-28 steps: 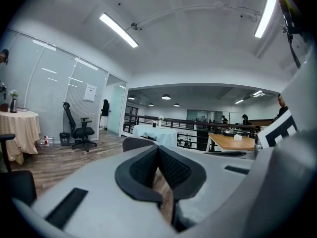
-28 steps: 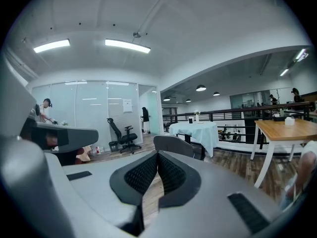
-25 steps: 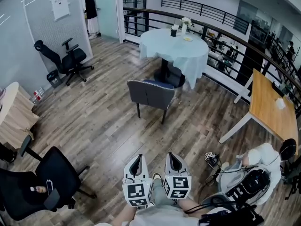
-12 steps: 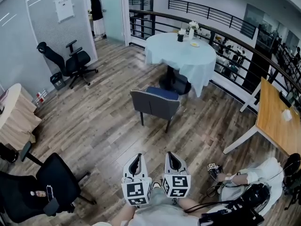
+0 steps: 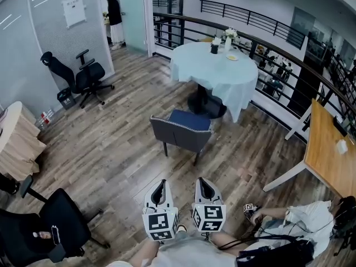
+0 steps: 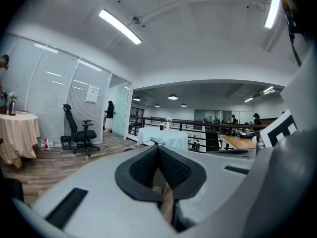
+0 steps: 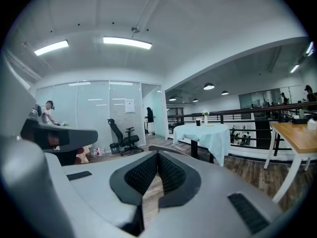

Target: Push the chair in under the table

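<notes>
A grey chair (image 5: 181,132) with a blue seat stands on the wood floor, its back toward me, a short way out from the round table (image 5: 214,65) with a pale cloth. My left gripper (image 5: 162,184) and right gripper (image 5: 202,183) are side by side low in the head view, both shut and empty, well short of the chair. The left gripper (image 6: 158,150) points level toward the table (image 6: 163,136). In the right gripper view, the chair's back rim (image 7: 166,148) shows just over the shut right gripper (image 7: 157,157), with the table (image 7: 204,133) behind it.
A black office chair (image 5: 83,77) stands at the left wall and another (image 5: 53,227) at the near left. A wooden table (image 5: 328,149) is at the right, and a railing (image 5: 278,43) runs behind the round table. A person (image 5: 115,18) stands far back. Bags and cables (image 5: 278,243) lie at the near right.
Both grippers have moved forward together toward the chair, staying shut. The chair and table now sit closer and lower in the head view.
</notes>
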Motion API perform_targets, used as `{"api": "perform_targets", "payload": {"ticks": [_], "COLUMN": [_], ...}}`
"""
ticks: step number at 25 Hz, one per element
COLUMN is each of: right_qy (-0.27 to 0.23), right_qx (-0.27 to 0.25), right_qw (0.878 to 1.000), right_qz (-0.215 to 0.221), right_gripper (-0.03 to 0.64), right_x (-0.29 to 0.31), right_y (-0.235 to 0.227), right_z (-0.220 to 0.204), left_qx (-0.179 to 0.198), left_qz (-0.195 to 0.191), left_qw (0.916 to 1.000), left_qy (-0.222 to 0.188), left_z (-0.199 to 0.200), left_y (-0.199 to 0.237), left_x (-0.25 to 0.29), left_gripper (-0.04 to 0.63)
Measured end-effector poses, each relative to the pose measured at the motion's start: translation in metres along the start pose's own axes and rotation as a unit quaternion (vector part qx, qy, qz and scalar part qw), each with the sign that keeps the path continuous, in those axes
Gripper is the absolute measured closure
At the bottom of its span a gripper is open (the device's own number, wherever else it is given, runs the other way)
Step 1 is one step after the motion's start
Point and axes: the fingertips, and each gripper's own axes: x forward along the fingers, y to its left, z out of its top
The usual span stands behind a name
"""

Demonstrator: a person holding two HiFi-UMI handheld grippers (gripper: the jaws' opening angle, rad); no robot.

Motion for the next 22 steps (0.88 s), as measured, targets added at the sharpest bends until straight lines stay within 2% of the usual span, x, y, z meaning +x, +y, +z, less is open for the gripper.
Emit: {"api": "perform_targets", "payload": {"ticks": [22], "right_qy": [0.022], "right_qx": [0.018], "right_qw": [1.0], "right_qz": [0.002], "right_gripper": [0.6], "right_x": [0.079], "right_y": [-0.055], "right_z": [0.004], "left_qx": [-0.015], "left_qz": [0.011], "left_qw": [0.9995], "left_qy": [0.024], "left_z": [-0.001], "left_y": [0.007], "left_x": [0.097], "left_gripper": [0.592]}}
